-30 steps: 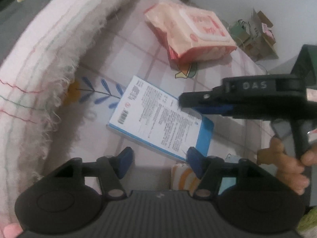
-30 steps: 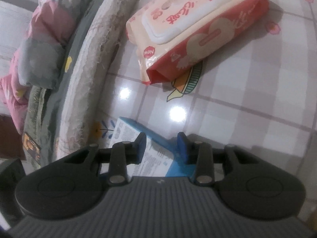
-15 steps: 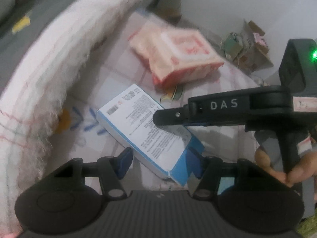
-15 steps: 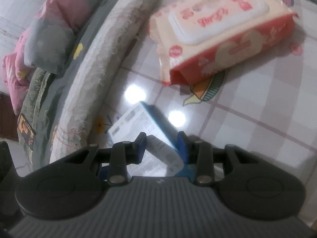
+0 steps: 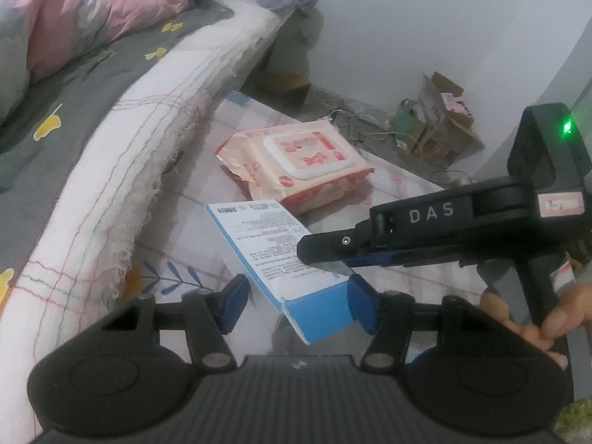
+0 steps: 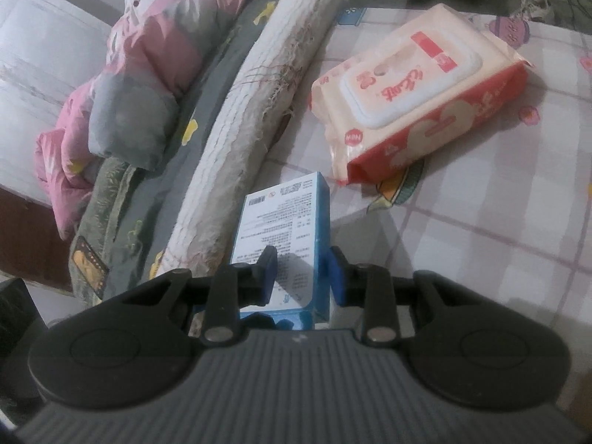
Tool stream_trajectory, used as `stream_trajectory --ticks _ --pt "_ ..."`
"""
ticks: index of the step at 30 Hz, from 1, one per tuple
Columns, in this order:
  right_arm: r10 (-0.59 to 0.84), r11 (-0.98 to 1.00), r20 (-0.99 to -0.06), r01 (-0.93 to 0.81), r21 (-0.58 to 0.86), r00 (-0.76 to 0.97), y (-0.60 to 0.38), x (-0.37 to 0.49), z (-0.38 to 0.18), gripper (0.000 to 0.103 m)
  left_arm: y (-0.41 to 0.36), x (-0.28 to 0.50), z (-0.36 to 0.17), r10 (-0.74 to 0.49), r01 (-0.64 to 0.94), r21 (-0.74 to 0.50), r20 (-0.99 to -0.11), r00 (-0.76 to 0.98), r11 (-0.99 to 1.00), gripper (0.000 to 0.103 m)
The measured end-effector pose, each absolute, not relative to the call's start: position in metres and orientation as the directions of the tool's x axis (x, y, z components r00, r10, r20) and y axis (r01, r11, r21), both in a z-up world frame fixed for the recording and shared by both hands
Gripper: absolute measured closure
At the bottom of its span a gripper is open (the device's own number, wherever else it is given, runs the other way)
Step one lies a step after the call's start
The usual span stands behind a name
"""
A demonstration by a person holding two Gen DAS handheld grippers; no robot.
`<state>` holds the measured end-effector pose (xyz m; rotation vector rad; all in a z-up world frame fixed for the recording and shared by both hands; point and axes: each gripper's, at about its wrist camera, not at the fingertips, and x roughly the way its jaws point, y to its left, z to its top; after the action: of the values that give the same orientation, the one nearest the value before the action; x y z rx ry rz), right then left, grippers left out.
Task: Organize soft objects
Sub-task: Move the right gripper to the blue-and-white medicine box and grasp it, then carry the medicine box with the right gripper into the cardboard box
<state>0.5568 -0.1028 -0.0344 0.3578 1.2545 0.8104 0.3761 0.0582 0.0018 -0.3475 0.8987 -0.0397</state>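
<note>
My right gripper is shut on a blue and white box and holds it tilted above the checked mat. The box also shows in the left wrist view, with the right gripper clamped on its edge from the right. My left gripper is open, its jaws on either side of the box's near end without touching it. A pink pack of wet wipes lies flat on the mat beyond the box; it also shows in the left wrist view.
A bed with a frayed white mattress edge and a pink and grey quilt runs along the left. Cardboard boxes and cables sit against the far wall. A hand holds the right gripper's handle.
The right gripper has lifted the box off the mat and tilted it up. The left gripper has risen with it and stays open.
</note>
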Motion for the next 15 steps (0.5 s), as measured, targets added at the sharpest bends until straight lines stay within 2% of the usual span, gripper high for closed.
stream_trajectory --ticks 8,15 --pt "0.734 0.67 -0.662 -0.33 0.665 0.154 -0.146 0.521 0.004 0.075 0.019 0.345 0.049 -0.219 -0.009 -0.308 -0.695 0.685 0.951 0.044" --pt "0.738 0.674 -0.607 -0.304 0.673 0.295 -0.241 0.469 0.053 0.075 -0.06 0.317 0.087 -0.319 0.157 -0.3 -0.629 0.709 0.941 0.044"
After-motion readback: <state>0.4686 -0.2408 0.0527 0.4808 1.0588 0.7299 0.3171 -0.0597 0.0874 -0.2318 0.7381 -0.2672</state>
